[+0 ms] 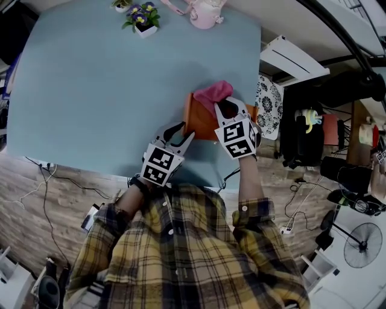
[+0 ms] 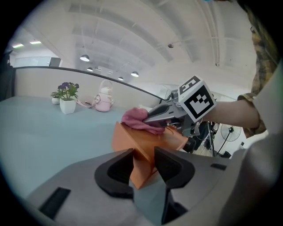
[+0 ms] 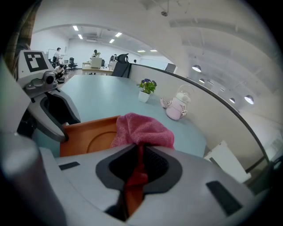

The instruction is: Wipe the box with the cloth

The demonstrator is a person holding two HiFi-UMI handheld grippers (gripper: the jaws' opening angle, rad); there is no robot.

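An orange box [image 1: 202,121] stands near the front edge of the light blue table [image 1: 102,90]. A pink cloth [image 1: 212,93] lies on its top at the far side. My left gripper [image 1: 184,134] is shut on the box's near left corner; in the left gripper view that corner [image 2: 140,170] fills the gap between the jaws. My right gripper [image 1: 228,107] reaches over the box from the right and is shut on the cloth [image 3: 143,130], with a red fold pinched between its jaws. The box top [image 3: 88,137] shows a round recess beside the cloth.
A white pot of purple flowers [image 1: 142,18] and a pink teapot [image 1: 205,13] stand at the table's far edge. Right of the table are a white unit [image 1: 289,57], bags and a fan [image 1: 362,244]. Cables run over the floor below the front edge.
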